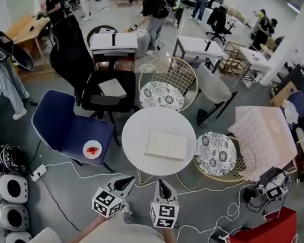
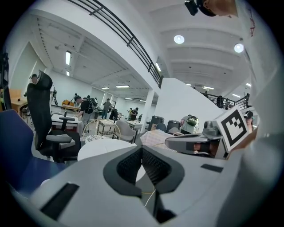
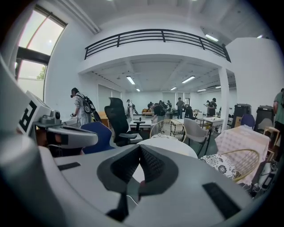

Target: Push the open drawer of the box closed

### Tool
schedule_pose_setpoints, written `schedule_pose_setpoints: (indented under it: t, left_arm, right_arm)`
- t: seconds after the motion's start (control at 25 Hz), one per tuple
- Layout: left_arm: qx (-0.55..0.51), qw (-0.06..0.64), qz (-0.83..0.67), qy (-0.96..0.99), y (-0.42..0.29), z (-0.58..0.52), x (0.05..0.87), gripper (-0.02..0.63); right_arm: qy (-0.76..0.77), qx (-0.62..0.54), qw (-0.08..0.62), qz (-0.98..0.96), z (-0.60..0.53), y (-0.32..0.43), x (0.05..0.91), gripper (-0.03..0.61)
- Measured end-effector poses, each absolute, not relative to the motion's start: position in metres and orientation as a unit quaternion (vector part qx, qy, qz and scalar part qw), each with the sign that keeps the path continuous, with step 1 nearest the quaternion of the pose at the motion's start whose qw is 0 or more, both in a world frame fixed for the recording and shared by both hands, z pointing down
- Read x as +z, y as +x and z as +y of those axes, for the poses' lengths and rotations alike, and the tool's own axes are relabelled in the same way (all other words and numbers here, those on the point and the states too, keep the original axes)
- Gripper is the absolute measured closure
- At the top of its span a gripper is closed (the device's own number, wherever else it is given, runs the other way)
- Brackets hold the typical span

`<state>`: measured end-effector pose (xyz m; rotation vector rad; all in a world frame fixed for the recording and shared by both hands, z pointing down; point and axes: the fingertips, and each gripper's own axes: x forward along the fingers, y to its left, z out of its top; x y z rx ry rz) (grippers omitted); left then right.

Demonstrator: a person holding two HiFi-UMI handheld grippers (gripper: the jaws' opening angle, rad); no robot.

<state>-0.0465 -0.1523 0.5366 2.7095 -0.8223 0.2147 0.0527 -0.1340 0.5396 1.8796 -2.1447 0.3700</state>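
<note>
Box [image 1: 166, 145] is lying at 12 o'clock from your right hand-held gripper [image 1: 163, 184], which is sitting nearer than your left hand-held gripper [image 1: 128, 180]; both are showing jaws pressed together, empty.

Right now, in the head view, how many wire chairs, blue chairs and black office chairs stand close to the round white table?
Wire chairs with patterned cushions: 2
Blue chair: 1
Black office chair: 1
Total: 4
</note>
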Motion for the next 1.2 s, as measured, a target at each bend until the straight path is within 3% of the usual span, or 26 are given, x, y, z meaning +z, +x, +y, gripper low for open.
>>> schedule_pose_setpoints:
  t: [0.76,1.2]
  left_arm:
    - [0.071,0.138,-0.313,0.937,-0.018,0.023,0.541,0.601]
    - [0.065,0.132,-0.311,0.939,-0.022,0.067,0.540,0.601]
  right_arm:
    - [0.626,0.112,0.119,-0.763,0.038,0.067,0.546,0.563]
    - [0.625,0.106,0.115,-0.765,0.083,0.062,0.547,0.563]
